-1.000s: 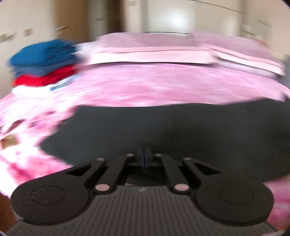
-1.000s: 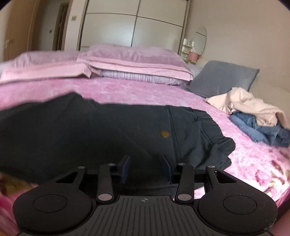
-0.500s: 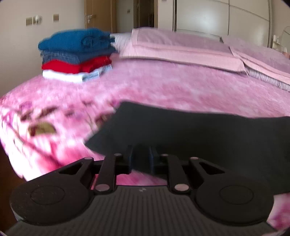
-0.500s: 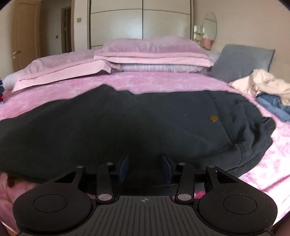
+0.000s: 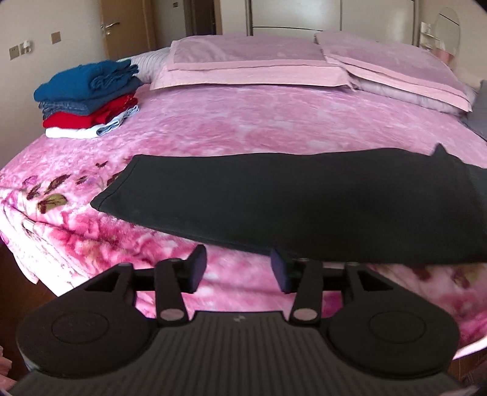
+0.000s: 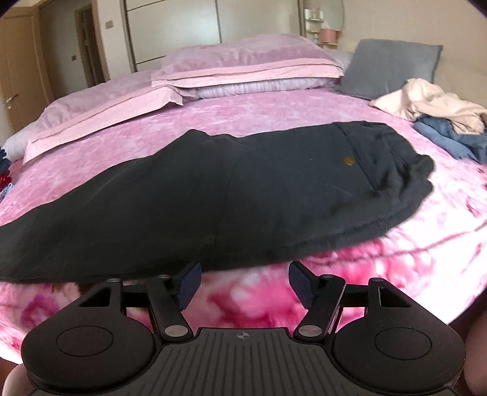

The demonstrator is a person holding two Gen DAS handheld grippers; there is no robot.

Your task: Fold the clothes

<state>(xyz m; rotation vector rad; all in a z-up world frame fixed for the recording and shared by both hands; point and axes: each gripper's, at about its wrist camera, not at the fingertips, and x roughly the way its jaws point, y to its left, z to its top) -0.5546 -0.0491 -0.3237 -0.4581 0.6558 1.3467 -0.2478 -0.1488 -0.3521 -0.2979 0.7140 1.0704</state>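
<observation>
Black trousers [image 6: 243, 195] beyond (empty) right gripper [image 6: 243, 281]

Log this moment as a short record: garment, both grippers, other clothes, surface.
garment: black trousers spread flat, brass button visible
left gripper: jaws open, empty, short of the near edge of the trousers
right gripper: jaws open, empty
folded stack: blue, denim, red, white
unfolded pile: cream and denim
surface: pink floral bedspread

A home bedroom is showing here: a bed [image 5: 243, 121] in a pink floral blanket is carrying pink pillows [image 5: 249, 65], with a built-in wardrobe [image 6: 170, 27], a wooden door [image 5: 114, 27] and a round mirror [image 5: 447, 18] standing behind it.
</observation>
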